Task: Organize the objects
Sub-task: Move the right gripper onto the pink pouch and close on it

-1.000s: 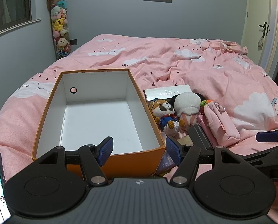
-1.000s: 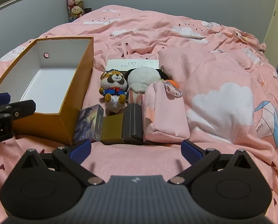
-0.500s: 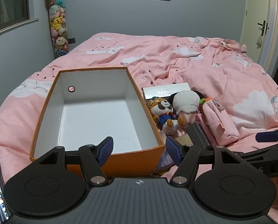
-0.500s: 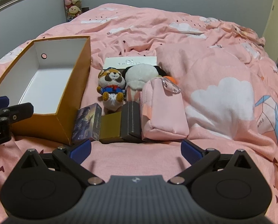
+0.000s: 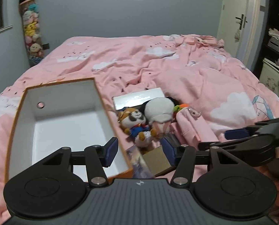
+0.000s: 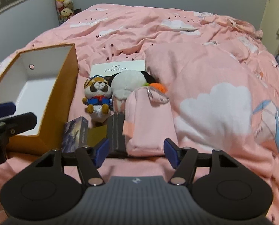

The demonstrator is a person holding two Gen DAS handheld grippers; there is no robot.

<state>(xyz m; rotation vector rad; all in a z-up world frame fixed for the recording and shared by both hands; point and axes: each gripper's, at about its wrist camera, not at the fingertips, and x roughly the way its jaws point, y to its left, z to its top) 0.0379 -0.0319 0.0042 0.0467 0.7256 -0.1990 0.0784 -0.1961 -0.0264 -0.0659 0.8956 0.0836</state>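
An empty orange box with white inside (image 5: pixel 64 123) (image 6: pixel 62 101) lies on the pink bed. To its right sit a raccoon plush (image 5: pixel 134 121) (image 6: pixel 98 95), a white plush (image 5: pixel 161 110) (image 6: pixel 129 83), a pink pouch (image 5: pixel 193 127) (image 6: pixel 148 118), a white flat box (image 5: pixel 139 100) (image 6: pixel 118 67), a dark case (image 6: pixel 116 133), a gold box (image 5: pixel 157 160) (image 6: pixel 97 134) and a picture box (image 6: pixel 74 133). My left gripper (image 5: pixel 140 151) is open over the box's near right corner. My right gripper (image 6: pixel 135 152) is open, just before the pouch's near end.
The pink duvet (image 6: pixel 205 60) rises in folds to the right of the objects. A column of plush toys (image 5: pixel 31 28) hangs on the far left wall. A door (image 5: pixel 240 20) and shelves (image 5: pixel 278 37) stand at the right.
Both grippers moved forward. The left swung right, toward the box's right wall. The right closed in on the pink pouch. Both stayed open.
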